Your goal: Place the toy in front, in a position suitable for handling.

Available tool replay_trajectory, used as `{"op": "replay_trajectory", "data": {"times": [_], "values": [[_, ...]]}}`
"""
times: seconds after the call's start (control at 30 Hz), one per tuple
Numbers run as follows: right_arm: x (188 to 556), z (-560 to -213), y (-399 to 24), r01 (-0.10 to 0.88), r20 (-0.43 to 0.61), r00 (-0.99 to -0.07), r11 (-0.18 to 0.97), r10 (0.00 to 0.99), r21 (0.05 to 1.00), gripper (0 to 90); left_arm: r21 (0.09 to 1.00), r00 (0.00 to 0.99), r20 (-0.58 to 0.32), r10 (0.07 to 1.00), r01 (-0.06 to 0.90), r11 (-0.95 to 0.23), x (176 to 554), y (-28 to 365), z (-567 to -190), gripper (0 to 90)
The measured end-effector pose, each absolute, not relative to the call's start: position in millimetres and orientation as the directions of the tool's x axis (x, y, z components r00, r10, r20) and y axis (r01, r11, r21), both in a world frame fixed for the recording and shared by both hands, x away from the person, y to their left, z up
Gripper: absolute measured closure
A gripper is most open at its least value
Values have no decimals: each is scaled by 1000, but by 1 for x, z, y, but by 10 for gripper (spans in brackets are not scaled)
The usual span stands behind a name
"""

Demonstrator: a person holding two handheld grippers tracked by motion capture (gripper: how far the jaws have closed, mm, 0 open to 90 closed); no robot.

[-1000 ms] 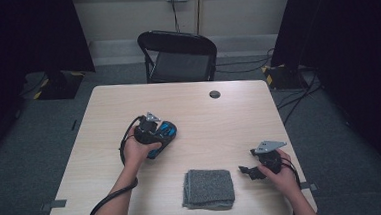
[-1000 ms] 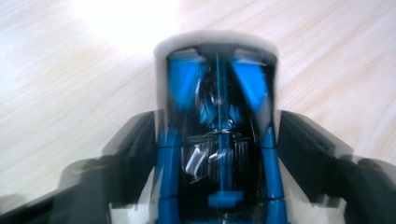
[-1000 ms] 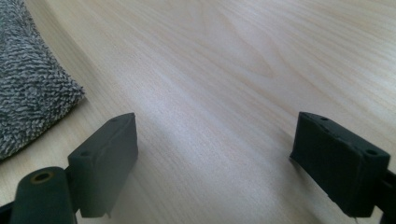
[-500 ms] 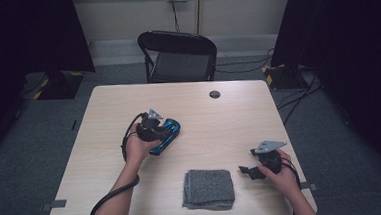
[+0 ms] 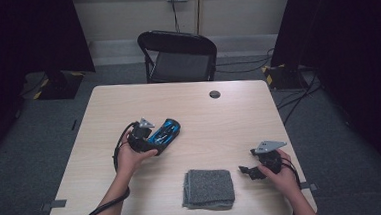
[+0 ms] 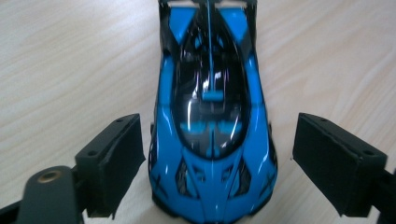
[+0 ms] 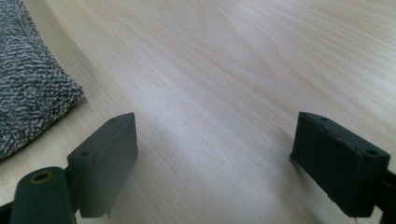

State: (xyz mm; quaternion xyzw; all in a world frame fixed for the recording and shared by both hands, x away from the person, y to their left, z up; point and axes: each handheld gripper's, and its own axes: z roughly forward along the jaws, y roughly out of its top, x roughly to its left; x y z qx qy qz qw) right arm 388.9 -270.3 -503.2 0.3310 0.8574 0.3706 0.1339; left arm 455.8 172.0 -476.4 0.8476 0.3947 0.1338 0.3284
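Observation:
A blue and black toy car [image 5: 166, 133] lies on the light wooden table [image 5: 229, 120], left of the middle. My left gripper [image 5: 155, 139] is at its near end. In the left gripper view the car [image 6: 212, 116] sits between the jaws of the left gripper [image 6: 217, 140] with a gap on each side. Those jaws have just been opening, so the pads no longer press on it. My right gripper [image 5: 247, 171] rests open near the front right edge. In the right gripper view the right gripper [image 7: 215, 140] has only bare wood between its jaws.
A folded grey cloth [image 5: 208, 187] lies at the front edge between the hands, and the right gripper view shows the cloth [image 7: 28, 88] at its left. A small black disc [image 5: 214, 94] sits near the far edge. A black chair [image 5: 177, 50] stands behind the table.
The left gripper's jaws have spread apart and let go of the blue car, which now rests on the table. The left hand has sunk a little. The right hand has stayed still.

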Motion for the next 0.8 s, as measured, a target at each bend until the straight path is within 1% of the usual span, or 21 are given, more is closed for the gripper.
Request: {"op": "replay_trajectory", "data": {"times": [0.1, 0.2, 0.3, 0.33, 0.4, 0.53, 0.63, 0.7, 0.73, 0.8], "values": [[389, -503, -270, 468, 15, -745, 506, 667, 724, 137, 665, 647, 4, 762, 568, -485, 451, 173, -483, 158], [389, -503, -270, 468, 16, -745, 506, 667, 724, 136, 675, 638, 15, 770, 562, -479, 450, 176, -488, 159], [389, -503, -270, 468, 16, -745, 506, 667, 724, 136, 672, 629, -14, 777, 581, -458, 451, 177, -494, 154], [389, -503, -270, 468, 16, -745, 506, 667, 724, 136, 673, 632, -3, 775, 575, -466, 450, 177, -497, 156], [389, -503, -270, 468, 16, -745, 506, 667, 724, 136, 682, 640, -18, 768, 570, -459, 449, 177, -500, 150], [389, -503, -270, 468, 15, -745, 506, 667, 724, 136, 690, 642, -17, 767, 563, -456, 449, 177, -501, 142], [388, -503, -270, 469, 14, -743, 505, 670, 725, 136, 716, 655, -23, 755, 538, -445, 448, 180, -503, 163], [387, -503, -270, 469, 14, -742, 504, 670, 725, 140, 734, 672, -21, 740, 514, -445, 447, 182, -504, 235], [386, -503, -270, 463, 18, -752, 510, 659, 725, 137, 735, 679, -8, 734, 502, -456, 447, 184, -504, 240], [387, -503, -270, 456, 16, -761, 517, 649, 724, 137, 735, 679, -9, 735, 502, -455, 447, 184, -504, 245]]}}
